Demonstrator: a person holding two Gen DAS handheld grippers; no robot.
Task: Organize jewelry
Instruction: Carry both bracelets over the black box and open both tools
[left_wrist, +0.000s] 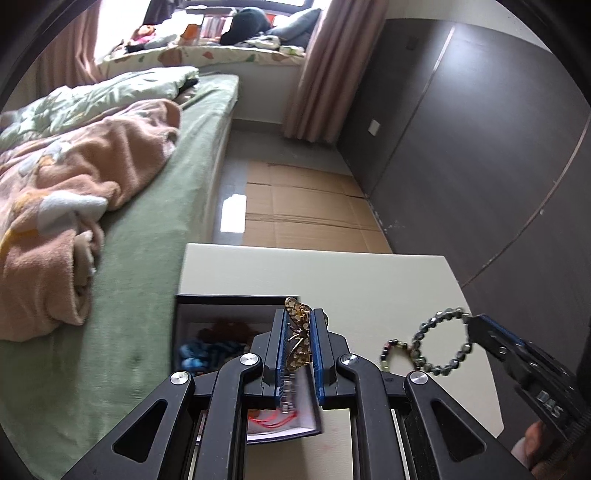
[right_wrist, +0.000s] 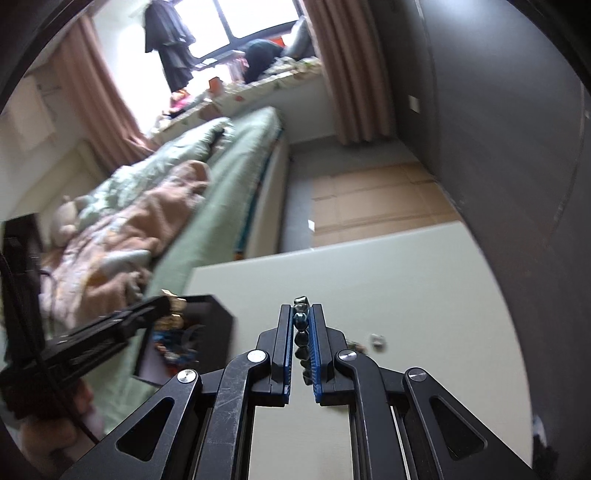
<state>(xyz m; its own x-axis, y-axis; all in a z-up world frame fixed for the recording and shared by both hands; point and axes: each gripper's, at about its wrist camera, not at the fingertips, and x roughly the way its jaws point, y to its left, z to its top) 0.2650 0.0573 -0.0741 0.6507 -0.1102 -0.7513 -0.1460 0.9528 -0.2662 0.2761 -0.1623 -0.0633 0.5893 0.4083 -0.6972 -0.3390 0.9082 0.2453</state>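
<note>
My left gripper (left_wrist: 299, 314) is shut on a gold butterfly-shaped ornament (left_wrist: 297, 338) and holds it above the open black jewelry box (left_wrist: 221, 325), which holds blue and dark red pieces. My right gripper (right_wrist: 301, 308) is shut on a dark beaded bracelet (right_wrist: 301, 332); in the left wrist view the bracelet (left_wrist: 439, 341) hangs as a ring from the right gripper (left_wrist: 471, 321) above the white table (left_wrist: 369, 273). A second small beaded piece (left_wrist: 393, 352) lies on the table beside it. In the right wrist view the left gripper (right_wrist: 166, 306) with the gold ornament (right_wrist: 175, 301) is over the box (right_wrist: 214, 328).
A bed with a green sheet (left_wrist: 147, 258) and pink blanket (left_wrist: 74, 184) lies to the left of the table. Cardboard (left_wrist: 306, 206) covers the floor beyond. A dark wardrobe (left_wrist: 480, 147) stands to the right. A small silver item (right_wrist: 376, 339) rests on the table.
</note>
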